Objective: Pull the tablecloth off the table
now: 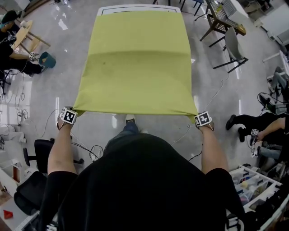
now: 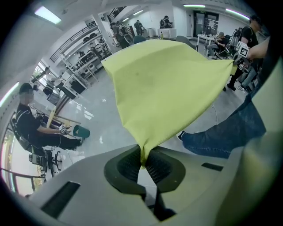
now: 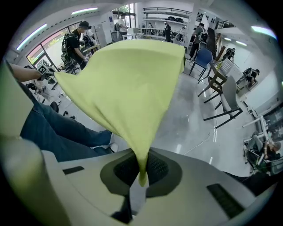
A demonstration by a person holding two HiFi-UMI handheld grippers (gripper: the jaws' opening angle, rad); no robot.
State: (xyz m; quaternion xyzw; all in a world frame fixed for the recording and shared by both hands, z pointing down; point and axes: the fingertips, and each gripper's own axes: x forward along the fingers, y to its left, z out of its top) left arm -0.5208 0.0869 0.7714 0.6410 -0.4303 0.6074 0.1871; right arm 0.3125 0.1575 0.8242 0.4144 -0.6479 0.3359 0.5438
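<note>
A yellow-green tablecloth (image 1: pixel 137 63) stretches from the white table (image 1: pixel 135 7) toward me, its near half hanging in the air past the table's edge. My left gripper (image 1: pixel 73 111) is shut on the cloth's near left corner, and my right gripper (image 1: pixel 197 115) is shut on the near right corner. In the left gripper view the tablecloth (image 2: pixel 163 88) narrows into a pinch between the dark pads (image 2: pixel 128 165). The right gripper view shows the tablecloth (image 3: pixel 128 84) pinched the same way between its pads (image 3: pixel 157 167). Only a strip of the table's far end shows.
My legs and shoe (image 1: pixel 130 120) stand on the glossy grey floor under the cloth. Chairs (image 1: pixel 232 47) stand at the right, cables trail on the floor (image 1: pixel 216 94), a black office chair (image 1: pixel 43 151) is at my left, and seated people are at both sides.
</note>
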